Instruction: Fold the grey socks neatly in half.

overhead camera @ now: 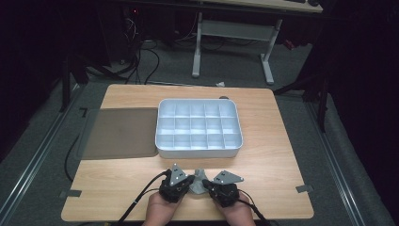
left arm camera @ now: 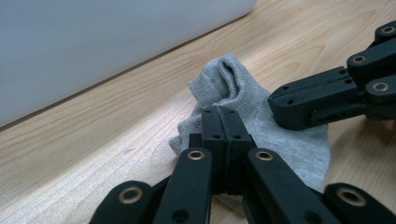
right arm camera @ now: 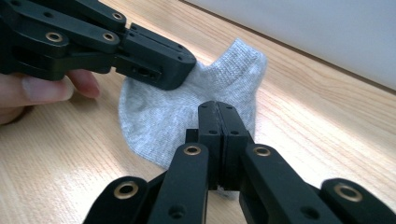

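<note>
A small grey sock (overhead camera: 198, 182) lies bunched on the wooden table near its front edge, between the two grippers. My left gripper (overhead camera: 192, 184) comes at it from the left. In the left gripper view its jaws (left arm camera: 219, 109) are closed together and the sock (left arm camera: 280, 140) puckers up in a fold at their tips. My right gripper (overhead camera: 206, 185) meets it from the right. In the right gripper view its closed jaws (right arm camera: 217, 105) rest on the sock (right arm camera: 159, 116). The two tips sit close together, each on the cloth: the right gripper (left arm camera: 273, 105) and the left gripper (right arm camera: 187, 70).
A white tray (overhead camera: 199, 151) with several empty compartments stands just behind the sock, its wall (left arm camera: 93, 46) close. A grey mat (overhead camera: 120, 132) lies to the tray's left. Fingers of a hand (right arm camera: 32, 91) hold the left gripper. Desk legs and cables stand beyond the table.
</note>
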Demonstrator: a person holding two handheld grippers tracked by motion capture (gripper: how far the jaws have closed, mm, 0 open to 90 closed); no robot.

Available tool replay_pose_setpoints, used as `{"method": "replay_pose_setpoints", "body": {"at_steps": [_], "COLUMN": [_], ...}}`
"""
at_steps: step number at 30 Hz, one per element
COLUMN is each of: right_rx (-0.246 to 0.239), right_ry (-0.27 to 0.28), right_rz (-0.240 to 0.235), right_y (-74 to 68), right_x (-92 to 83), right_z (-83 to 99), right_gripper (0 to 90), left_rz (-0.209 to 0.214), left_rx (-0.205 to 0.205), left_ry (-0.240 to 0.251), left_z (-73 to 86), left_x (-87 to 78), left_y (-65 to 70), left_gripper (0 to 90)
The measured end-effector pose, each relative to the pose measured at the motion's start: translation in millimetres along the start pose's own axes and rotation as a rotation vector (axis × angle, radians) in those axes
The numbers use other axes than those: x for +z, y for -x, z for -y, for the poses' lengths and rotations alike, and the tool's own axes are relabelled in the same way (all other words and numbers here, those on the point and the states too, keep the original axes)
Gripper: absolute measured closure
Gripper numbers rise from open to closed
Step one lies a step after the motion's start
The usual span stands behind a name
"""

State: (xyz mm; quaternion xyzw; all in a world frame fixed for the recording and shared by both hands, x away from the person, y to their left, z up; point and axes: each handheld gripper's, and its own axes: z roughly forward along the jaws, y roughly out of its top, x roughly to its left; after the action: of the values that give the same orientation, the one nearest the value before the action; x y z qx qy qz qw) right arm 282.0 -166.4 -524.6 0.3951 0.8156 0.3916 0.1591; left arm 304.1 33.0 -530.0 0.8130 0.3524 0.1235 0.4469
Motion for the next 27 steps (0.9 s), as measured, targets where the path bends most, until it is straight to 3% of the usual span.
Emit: {"method": "replay_pose_setpoints", "body": {"at_steps": [3, 5, 7, 10, 14, 17, 20, 22, 25, 27], "right_rx": [0.004, 0.007, 0.014, 0.018, 0.023, 0.031, 0.038, 0.039, 0.071, 0.107], "right_ry": [0.003, 0.005, 0.007, 0.013, 0.019, 0.023, 0.030, 0.062, 0.073, 0.059], "right_rz": [-0.002, -0.005, -0.009, -0.013, -0.022, -0.030, -0.037, -0.052, -0.010, -0.010], "right_y": [1.2, 1.6, 2.1, 3.0, 4.1, 5.5, 4.6, 1.5, 2.1, 7.5], "right_x": [-0.3, -0.3, -0.3, -0.1, -0.4, -0.7, -3.0, -9.9, -15.9, -14.8], "right_z": [0.9, 1.4, 2.0, 2.6, 3.9, 4.5, 3.8, 2.3, 1.5, 3.4], "right_gripper": [90.0, 90.0, 90.0, 90.0, 89.9, 89.3, 82.9, 75.9, 67.6, 63.3], "left_rz": [-0.008, 0.006, 0.017, 0.022, -0.002, -0.018, -0.019, -0.021, -0.024, -0.026], "left_rx": [-0.003, -0.017, -0.006, -0.006, 0.000, -0.004, -0.003, 0.006, 0.008, 0.010], "left_ry": [-0.001, 0.024, 0.045, 0.057, -0.013, -0.026, -0.036, -0.035, -0.032, -0.032], "left_z": [-0.9, -4.5, -8.4, -9.4, 2.0, 5.6, 5.1, 5.5, 5.9, 6.0], "left_x": [-2.4, -8.6, -13.4, -14.2, -5.6, -5.7, -4.7, -4.3, -3.9, -3.9], "left_y": [1.0, 5.2, 12.3, 18.5, 21.5, 20.4, 20.1, 20.1, 20.6, 20.8], "left_gripper": [89.9, 86.5, 83.2, 85.1, 86.6, 89.1, 89.9, 89.9, 90.0, 90.0]}}
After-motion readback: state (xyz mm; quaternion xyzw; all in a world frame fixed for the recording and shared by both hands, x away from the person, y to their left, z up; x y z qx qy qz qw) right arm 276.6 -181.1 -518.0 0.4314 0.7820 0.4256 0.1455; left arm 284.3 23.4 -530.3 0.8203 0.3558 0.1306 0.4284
